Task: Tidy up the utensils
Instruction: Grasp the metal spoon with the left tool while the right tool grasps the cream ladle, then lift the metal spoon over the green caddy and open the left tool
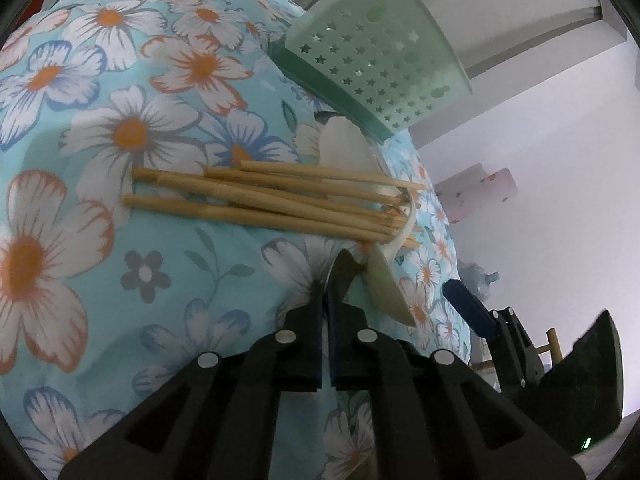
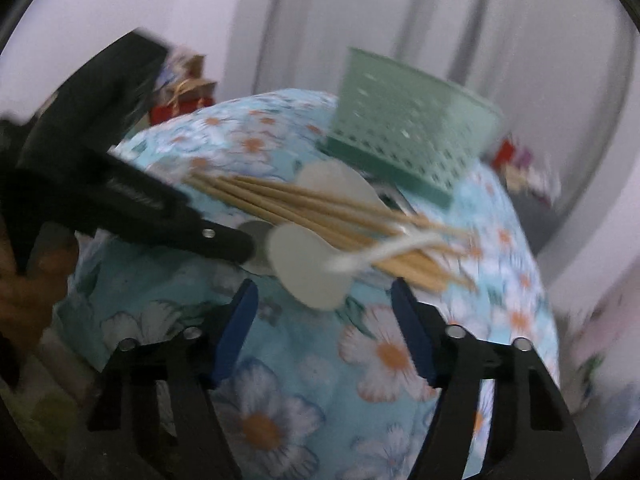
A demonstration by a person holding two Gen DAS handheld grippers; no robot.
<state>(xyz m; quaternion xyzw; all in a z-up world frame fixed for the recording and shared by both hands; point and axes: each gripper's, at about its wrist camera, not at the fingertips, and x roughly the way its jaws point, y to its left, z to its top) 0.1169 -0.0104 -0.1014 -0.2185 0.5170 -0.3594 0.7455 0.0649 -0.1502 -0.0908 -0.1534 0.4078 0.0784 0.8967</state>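
A pile of wooden chopsticks (image 1: 260, 196) lies across the flowered cloth, with a white plastic spoon (image 1: 384, 284) at its near end and a second white spoon (image 1: 344, 148) behind it. My left gripper (image 1: 326, 286) is shut on the edge of what looks like a grey metal spoon (image 1: 340, 264) just in front of the pile. In the right wrist view that gripper (image 2: 244, 246) comes in from the left, holding the grey spoon (image 2: 256, 240) beside the white spoon (image 2: 308, 264). My right gripper (image 2: 324, 320) stands open just short of that white spoon and the chopsticks (image 2: 320, 212), with nothing between its fingers.
A pale green perforated basket (image 1: 376, 60) (image 2: 408, 140) stands at the back of the table, behind the utensils. The flowered tablecloth (image 1: 120, 120) falls away at the right edge. Red boxes (image 2: 180, 104) sit beyond the far left corner. A hand (image 2: 24, 292) holds the left gripper.
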